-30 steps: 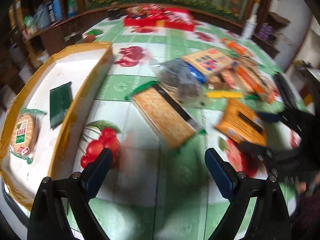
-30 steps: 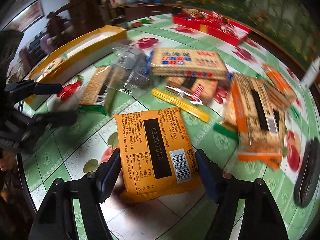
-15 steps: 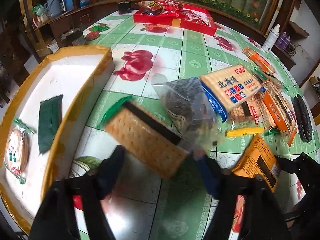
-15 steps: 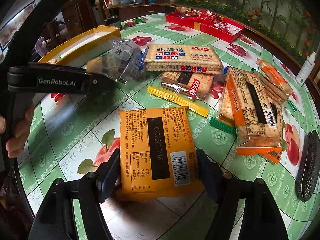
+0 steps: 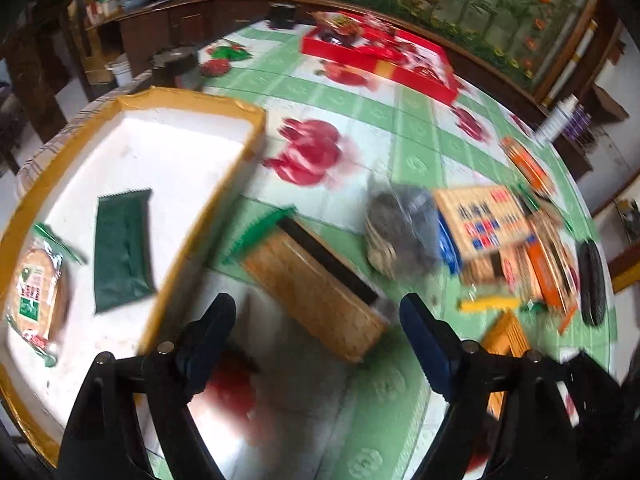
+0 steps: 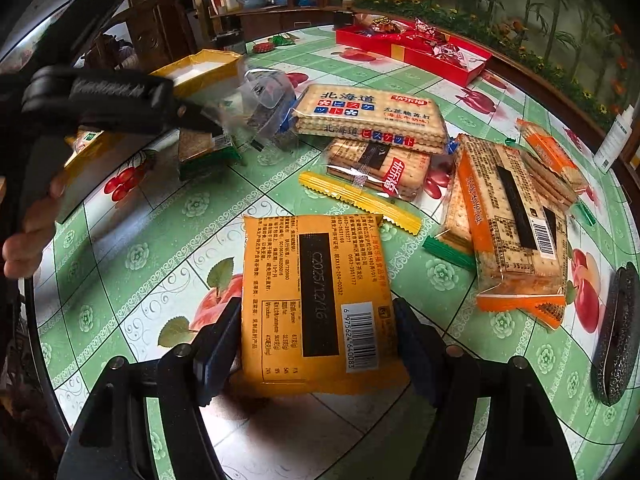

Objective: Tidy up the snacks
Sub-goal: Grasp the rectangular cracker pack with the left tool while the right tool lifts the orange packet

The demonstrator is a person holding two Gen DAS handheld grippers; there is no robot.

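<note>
Right gripper (image 6: 316,344) clamps the orange packet (image 6: 316,300) near the table's (image 6: 132,236) front edge; left gripper (image 5: 316,332), just re-opened and empty, risks shoving the cracker pack (image 5: 316,284) against the tray (image 5: 236,168).

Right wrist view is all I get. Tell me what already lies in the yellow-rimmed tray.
Observer: Two things lie on the white floor of the tray: a dark green packet and a round cracker pack in clear wrap, apart from each other.
Operator: Now report the left gripper's jaws. Here it is only a dark blur.
Observer: The left gripper is open, and its jaws have just been opening. The near end of the green-ended cracker pack sits between the fingertips, and neither pad appears to press on it.
</note>
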